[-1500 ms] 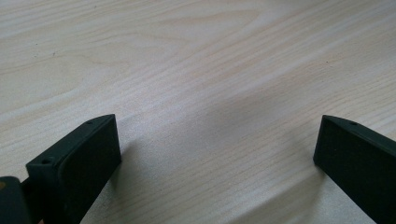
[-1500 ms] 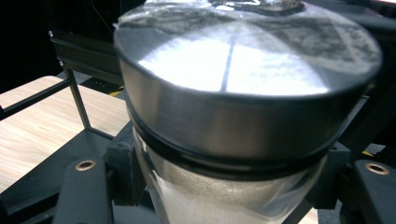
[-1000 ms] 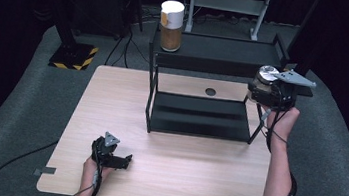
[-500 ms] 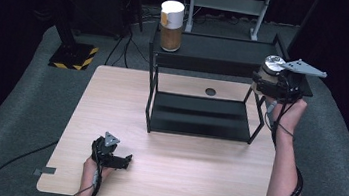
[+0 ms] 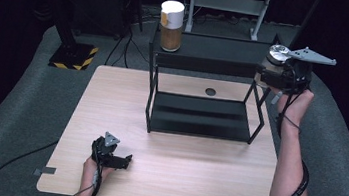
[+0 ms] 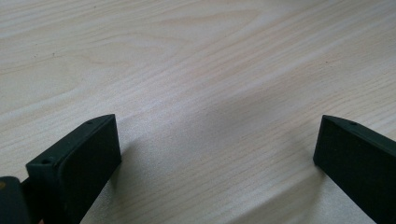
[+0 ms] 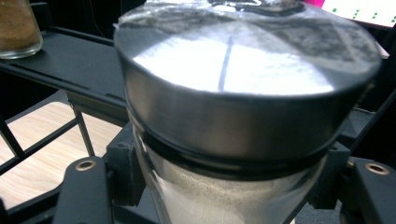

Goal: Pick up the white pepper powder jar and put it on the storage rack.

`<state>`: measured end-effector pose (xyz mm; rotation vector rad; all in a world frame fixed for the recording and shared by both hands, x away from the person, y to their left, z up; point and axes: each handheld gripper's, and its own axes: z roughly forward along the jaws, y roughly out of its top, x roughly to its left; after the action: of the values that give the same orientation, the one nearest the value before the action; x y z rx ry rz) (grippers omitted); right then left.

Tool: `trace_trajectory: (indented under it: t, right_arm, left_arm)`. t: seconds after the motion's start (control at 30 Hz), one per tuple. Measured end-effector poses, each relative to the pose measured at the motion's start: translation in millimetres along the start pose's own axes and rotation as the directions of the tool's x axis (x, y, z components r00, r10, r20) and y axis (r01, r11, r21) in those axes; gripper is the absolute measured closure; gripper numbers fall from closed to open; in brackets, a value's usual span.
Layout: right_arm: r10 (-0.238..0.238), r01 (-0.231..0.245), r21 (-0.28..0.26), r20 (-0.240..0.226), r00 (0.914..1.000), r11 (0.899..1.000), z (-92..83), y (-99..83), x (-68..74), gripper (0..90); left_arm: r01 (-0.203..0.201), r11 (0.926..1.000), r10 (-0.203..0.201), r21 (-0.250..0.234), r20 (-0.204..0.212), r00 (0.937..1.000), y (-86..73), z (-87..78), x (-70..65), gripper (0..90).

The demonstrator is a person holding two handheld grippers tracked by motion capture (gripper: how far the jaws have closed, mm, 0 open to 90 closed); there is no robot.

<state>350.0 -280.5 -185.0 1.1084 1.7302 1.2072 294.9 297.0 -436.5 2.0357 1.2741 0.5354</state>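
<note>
At the high view's right edge, right gripper clamps a glass jar with shiny metal lid, raised beside the black metal shelf rack's top tier. Left gripper rests on the light wooden table. Left gripper view: jaws wide apart over bare wood. Right gripper view: jaws squeeze the jar.

jar: clear glass, smooth | lid: brushed metal, glossy | counter: pale wood grain, matt, smooth | shelf: black metal, matt | jaws: black plastic, matt | floor: grey carpet, rough
</note>
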Motion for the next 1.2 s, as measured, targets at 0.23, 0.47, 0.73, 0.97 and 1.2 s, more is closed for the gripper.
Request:
trace_trajectory:
  t: [0.23,0.47,0.73,0.97,1.2]
  right_arm:
    - [0.007,-0.007,-0.008,0.002,1.0,1.0,-1.3,10.5,-3.6,30.1]
    - [-0.001,0.001,-0.015,0.01,0.9999,1.0,4.5,24.5,-4.4,30.1]
    - [-0.004,0.004,-0.005,0.011,0.9999,1.0,22.6,37.2,-4.7,30.1]
    - [0.006,-0.006,0.005,0.015,0.9999,1.0,36.2,45.5,-7.2,30.1]
    - [0.017,-0.017,0.027,0.017,0.9997,0.999,52.2,50.5,-12.0,30.1]
  left_arm:
    - [0.0,1.0,0.0,0.0,0.0,1.0,0.0,0.0,0.1,0.0]
    - [0.0,1.0,0.0,0.0,0.001,1.0,0.0,0.0,0.1,0.0]
    - [0.0,1.0,0.0,0.0,0.001,1.0,0.0,0.1,0.2,0.0]
    - [0.001,1.0,-0.001,0.0,0.001,1.0,-0.1,0.1,0.1,0.0]
    - [0.001,1.0,-0.001,0.0,0.002,1.0,-0.1,0.1,0.3,0.0]
